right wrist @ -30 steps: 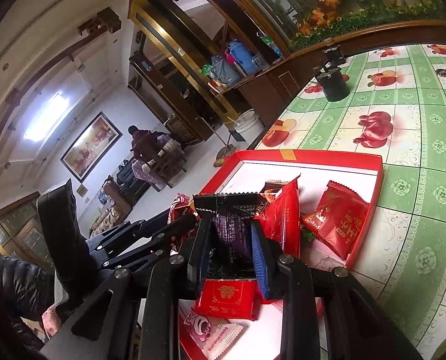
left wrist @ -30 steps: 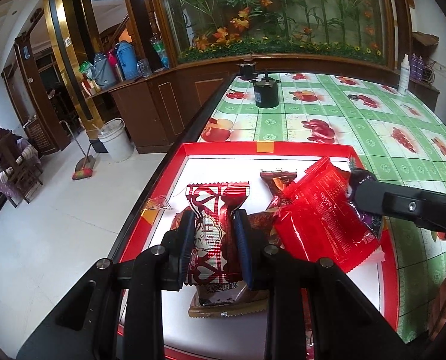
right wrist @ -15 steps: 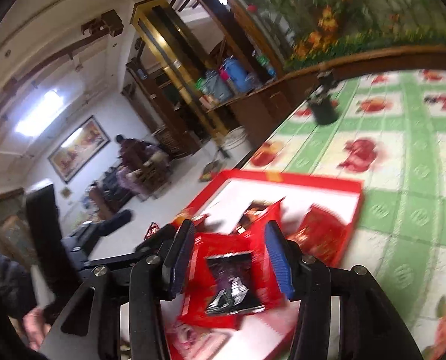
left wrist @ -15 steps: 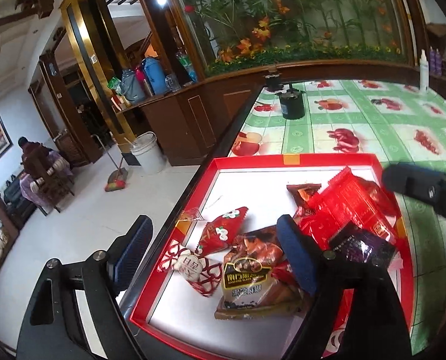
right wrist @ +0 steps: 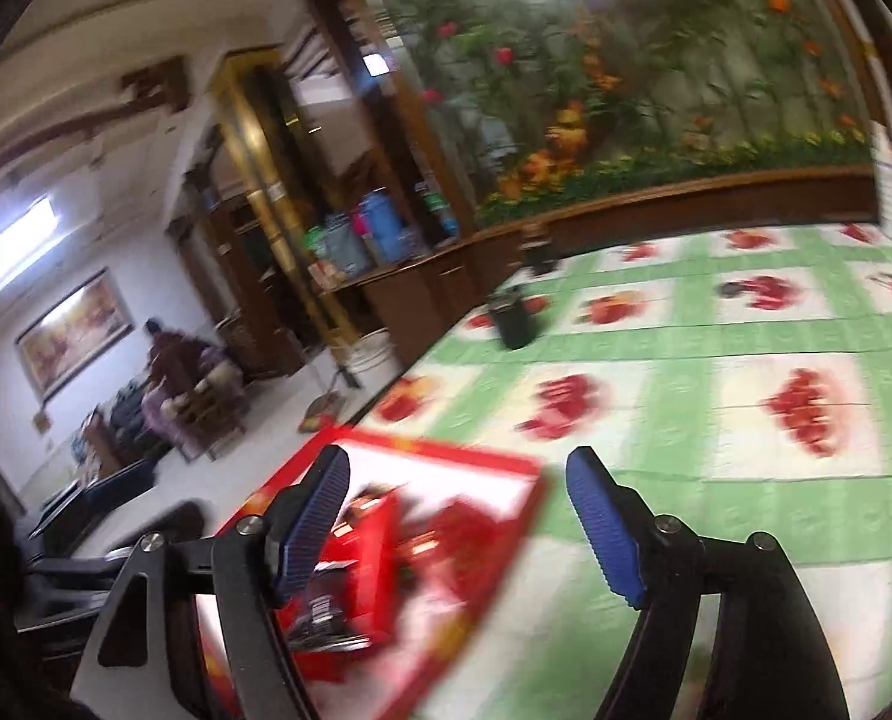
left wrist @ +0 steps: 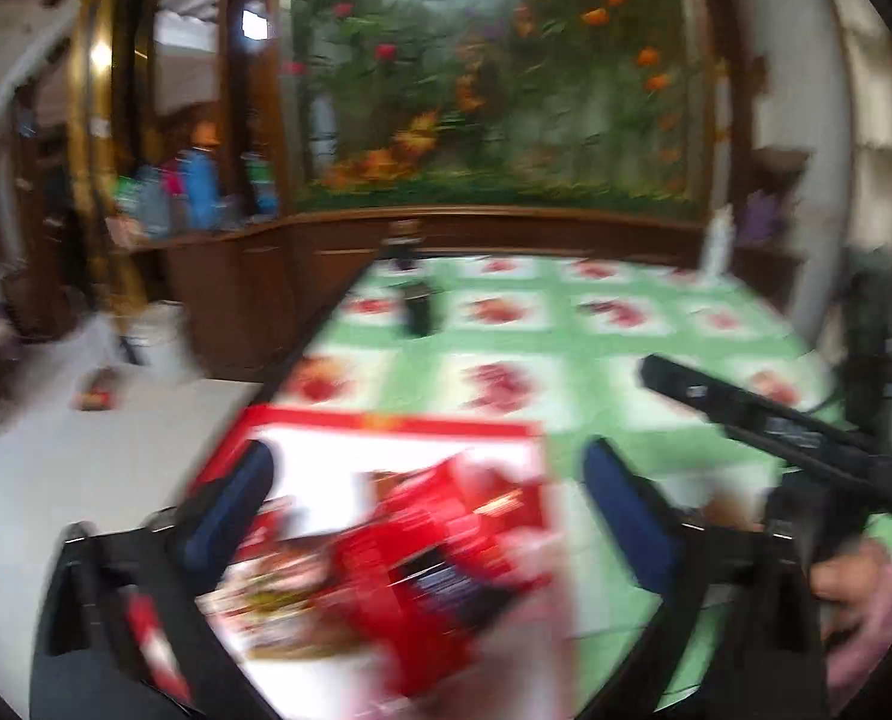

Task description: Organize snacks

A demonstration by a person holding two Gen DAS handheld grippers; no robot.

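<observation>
A red-rimmed tray (left wrist: pixel 386 423) with a white floor lies at the table's near left corner. In it sits a blurred heap of snack packets (left wrist: pixel 422 570), mostly red, with a dark purple one on top. My left gripper (left wrist: pixel 428 492) hangs above the heap, its jaws opening wide, nothing between them. My right gripper (right wrist: pixel 458 510) is also opening with nothing between its pads; its left finger is over the tray (right wrist: pixel 482 459) and the snack packets (right wrist: pixel 386 552), its right finger over the tablecloth. The right gripper's body (left wrist: pixel 776 420) shows at the right in the left wrist view.
A green tablecloth with red fruit prints (right wrist: pixel 716 420) covers the table. A black canister (right wrist: pixel 512 321) stands far back near the left edge. A white spray bottle (left wrist: pixel 716 240) is at the far right. A person's hand (left wrist: pixel 860 588) grips the right handle. A person (right wrist: pixel 170 360) sits across the room.
Both grippers let go of their packets, which dropped into the tray, and their jaws spread wide. Both hands rose and pulled back; the views tilted up toward the far table.
</observation>
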